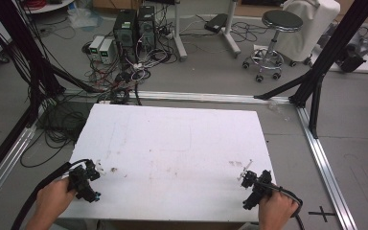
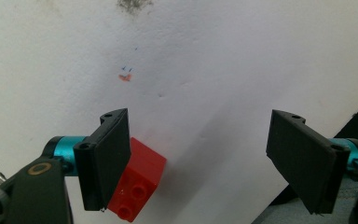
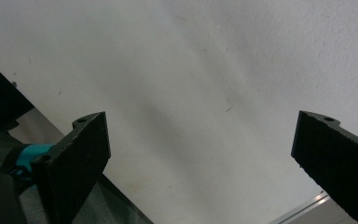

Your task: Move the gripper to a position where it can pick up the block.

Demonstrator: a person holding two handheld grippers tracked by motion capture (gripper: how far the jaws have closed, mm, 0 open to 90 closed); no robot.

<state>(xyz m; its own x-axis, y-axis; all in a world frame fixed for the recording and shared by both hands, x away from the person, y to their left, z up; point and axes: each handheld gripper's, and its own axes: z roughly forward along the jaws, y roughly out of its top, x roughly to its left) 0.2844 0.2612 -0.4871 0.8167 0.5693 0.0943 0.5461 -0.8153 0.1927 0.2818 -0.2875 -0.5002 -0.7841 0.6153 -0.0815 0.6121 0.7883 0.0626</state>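
A small red brick [image 2: 140, 179] lies on the white table [image 2: 223, 56], studs showing, partly hidden behind one jaw of my left gripper [image 2: 199, 126]. That gripper is open wide, and the brick sits beside the jaw rather than in the middle of the gap. In the high view the left gripper [image 1: 95, 182] hovers over the table's near left corner, held by a hand. My right gripper [image 1: 246, 190] is at the near right corner. It is open [image 3: 203, 121] with only bare table [image 3: 205, 56] between its jaws.
The table's edge [image 2: 335, 126] runs close to the left gripper, and another edge [image 3: 121, 196] lies under the right one. Beyond the table [image 1: 172, 139] are floor cables [image 1: 120, 72], computer towers [image 1: 134, 28], a stool [image 1: 275, 43], black frame posts [image 1: 326, 62] and aluminium rails [image 1: 326, 167].
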